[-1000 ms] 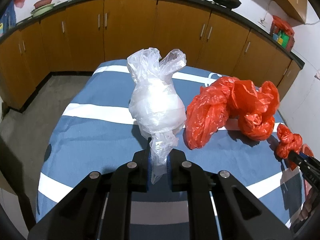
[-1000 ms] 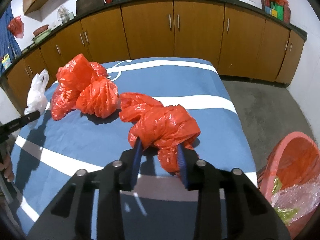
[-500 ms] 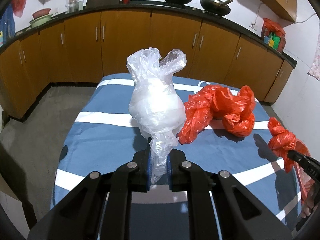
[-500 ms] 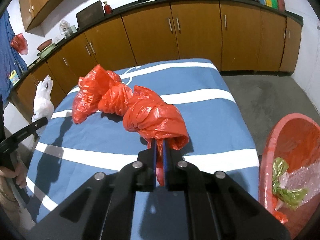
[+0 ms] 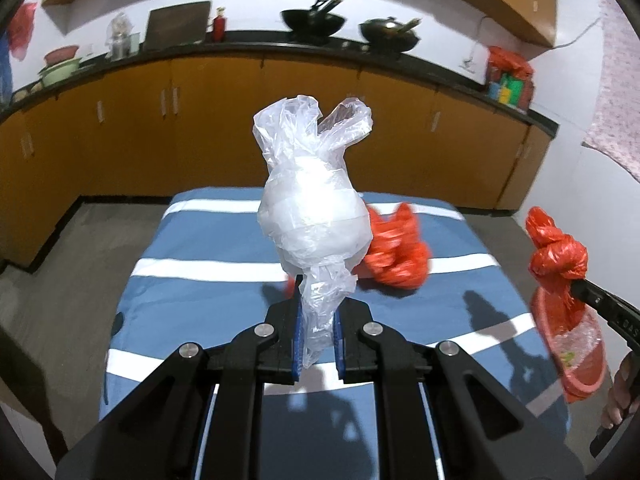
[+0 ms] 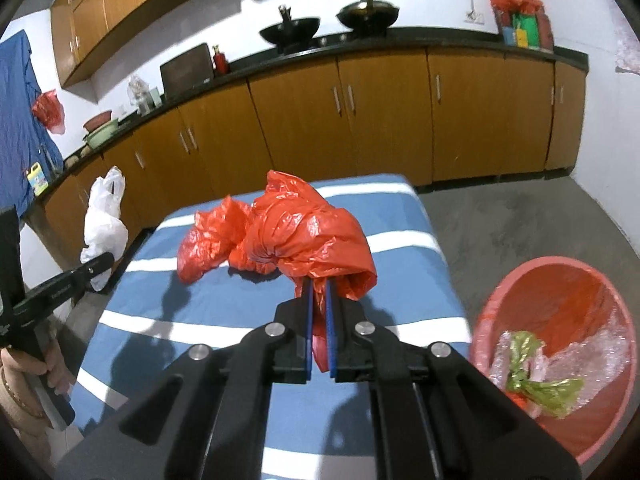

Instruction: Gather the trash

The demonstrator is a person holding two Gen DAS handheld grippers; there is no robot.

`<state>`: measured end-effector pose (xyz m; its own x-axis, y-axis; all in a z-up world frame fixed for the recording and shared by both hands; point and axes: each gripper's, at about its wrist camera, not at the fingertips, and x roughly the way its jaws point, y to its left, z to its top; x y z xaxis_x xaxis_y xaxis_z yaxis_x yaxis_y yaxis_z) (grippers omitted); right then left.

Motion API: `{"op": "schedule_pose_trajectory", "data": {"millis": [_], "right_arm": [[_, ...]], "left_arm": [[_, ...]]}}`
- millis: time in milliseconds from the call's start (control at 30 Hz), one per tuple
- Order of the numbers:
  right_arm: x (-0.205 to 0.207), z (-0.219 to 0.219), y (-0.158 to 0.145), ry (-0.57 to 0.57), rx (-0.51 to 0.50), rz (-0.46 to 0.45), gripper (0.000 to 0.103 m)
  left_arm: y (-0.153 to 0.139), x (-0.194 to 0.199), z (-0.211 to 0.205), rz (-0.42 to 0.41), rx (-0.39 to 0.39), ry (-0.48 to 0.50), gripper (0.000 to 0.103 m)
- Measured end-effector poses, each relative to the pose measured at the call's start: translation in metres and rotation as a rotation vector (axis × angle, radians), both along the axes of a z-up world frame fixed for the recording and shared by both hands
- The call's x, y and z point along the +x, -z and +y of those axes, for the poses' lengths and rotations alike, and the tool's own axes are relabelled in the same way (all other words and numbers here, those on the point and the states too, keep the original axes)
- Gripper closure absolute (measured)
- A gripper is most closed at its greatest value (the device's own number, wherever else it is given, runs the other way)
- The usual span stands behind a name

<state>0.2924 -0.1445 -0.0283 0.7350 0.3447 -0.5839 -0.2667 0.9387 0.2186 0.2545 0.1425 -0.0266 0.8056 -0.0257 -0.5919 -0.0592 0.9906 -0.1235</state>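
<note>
Both bags have risen since a second ago: the red bag (image 6: pixel 308 236), which then lay on the blue striped cloth with the right hand-held gripper (image 6: pixel 319 312) spread around it, now hangs clear of the surface, and the view from each wrist has climbed so that more of the kitchen wall shows.

The right hand-held gripper is closed down to a narrow slit on a twisted tail of the red bag, so the bulk of the bag bunches forward of the fingertips. Pinching the thin neck rather than the puffy body seems the sensible hold, since the film would slip or crush otherwise. The left hand-held gripper (image 5: pixel 318 332) is likewise clamped on the neck of the clear white bag (image 5: pixel 312 208), which stands upright above the fingers, well off the counter (image 5: pixel 200 248).

The red bag is crinkled, glossy and knotted into a lump. The white one is translucent, wound tight round its middle, with two loose handle loops at the top.

A second red bag (image 5: pixel 394 256) lies on the counter, not yet gathered. The red basin (image 6: pixel 560 320) sits on the floor at the right, just beside the counter's edge, already holding scraps of clear and green film; it looks like the place for both loads.
</note>
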Motion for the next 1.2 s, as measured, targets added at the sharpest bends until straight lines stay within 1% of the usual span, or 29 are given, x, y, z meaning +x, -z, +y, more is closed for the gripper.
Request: {"op": "schedule_pose_trajectory", "data": {"millis": [200, 300, 500, 733, 900, 1033, 1200], "right_arm": [[-0.02, -0.034, -0.022, 0.065, 0.015, -0.047, 0.096], [-0.028, -0.05, -0.028, 0.104, 0.015, -0.063, 0.096], [-0.045, -0.101, -0.034, 0.217, 0.023, -0.079, 0.096], [-0.059, -0.16, -0.03, 0.35, 0.041, -0.071, 0.096], [-0.067, -0.193, -0.022, 0.426, 0.055, -0.061, 0.096], [-0.073, -0.212, -0.015, 0.468, 0.065, -0.053, 0.096], [-0.077, -0.225, -0.01, 0.502, 0.068, -0.048, 0.096]], "left_arm": [[-0.016, -0.004, -0.037, -0.032, -0.017, 0.079, 0.091], [-0.021, -0.005, -0.059, -0.043, -0.025, 0.123, 0.091], [-0.023, -0.003, -0.104, -0.044, -0.046, 0.221, 0.091], [-0.019, 0.001, -0.162, -0.031, -0.05, 0.334, 0.091], [-0.013, 0.002, -0.197, -0.017, -0.05, 0.398, 0.091], [-0.011, 0.002, -0.213, -0.008, -0.051, 0.429, 0.091], [-0.008, 0.005, -0.229, 0.003, -0.057, 0.46, 0.091]]}}
